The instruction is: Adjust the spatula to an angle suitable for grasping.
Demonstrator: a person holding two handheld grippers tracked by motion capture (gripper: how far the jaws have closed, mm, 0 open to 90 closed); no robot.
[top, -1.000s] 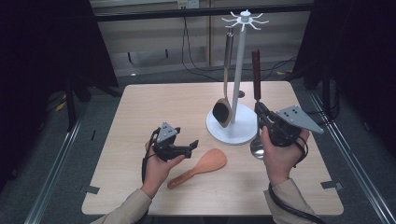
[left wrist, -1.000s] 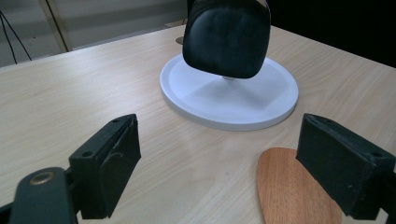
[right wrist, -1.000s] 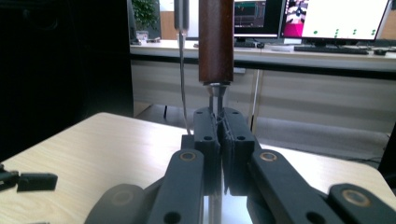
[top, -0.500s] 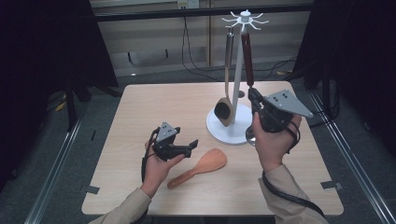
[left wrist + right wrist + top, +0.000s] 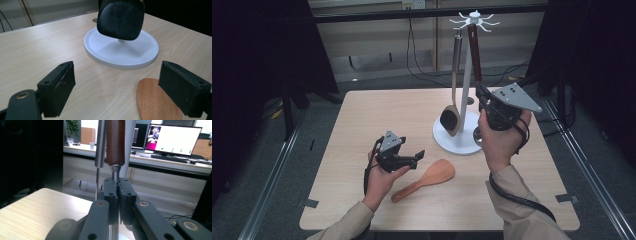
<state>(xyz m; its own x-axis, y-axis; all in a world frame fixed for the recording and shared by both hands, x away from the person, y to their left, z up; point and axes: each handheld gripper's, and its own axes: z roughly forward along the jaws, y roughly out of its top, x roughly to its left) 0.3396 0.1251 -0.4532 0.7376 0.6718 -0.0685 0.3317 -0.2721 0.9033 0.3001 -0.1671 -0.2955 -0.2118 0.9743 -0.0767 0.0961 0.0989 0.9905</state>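
A white utensil rack (image 5: 466,75) stands on a round base (image 5: 451,143) at the table's back right. From one of its hooks hangs a metal-handled utensil with a black head (image 5: 450,120). My right gripper (image 5: 484,98) is shut on the metal neck of a brown-handled spoon (image 5: 474,50), holding it upright beside the rack's pole, the handle tip just under the hooks. In the right gripper view the jaws pinch the neck (image 5: 115,173) below the brown handle (image 5: 115,142). My left gripper (image 5: 414,157) is open, low over the table, beside a wooden spatula (image 5: 432,177).
In the left gripper view the rack base (image 5: 125,55), the black utensil head (image 5: 121,18) and the spatula blade (image 5: 155,100) lie ahead of the jaws. Dark curtains and metal rails flank the table (image 5: 377,115). Desks and monitors (image 5: 172,140) stand behind.
My right hand has lifted the brown-handled spoon and carried it left toward the rack's top. The left hand has kept still.
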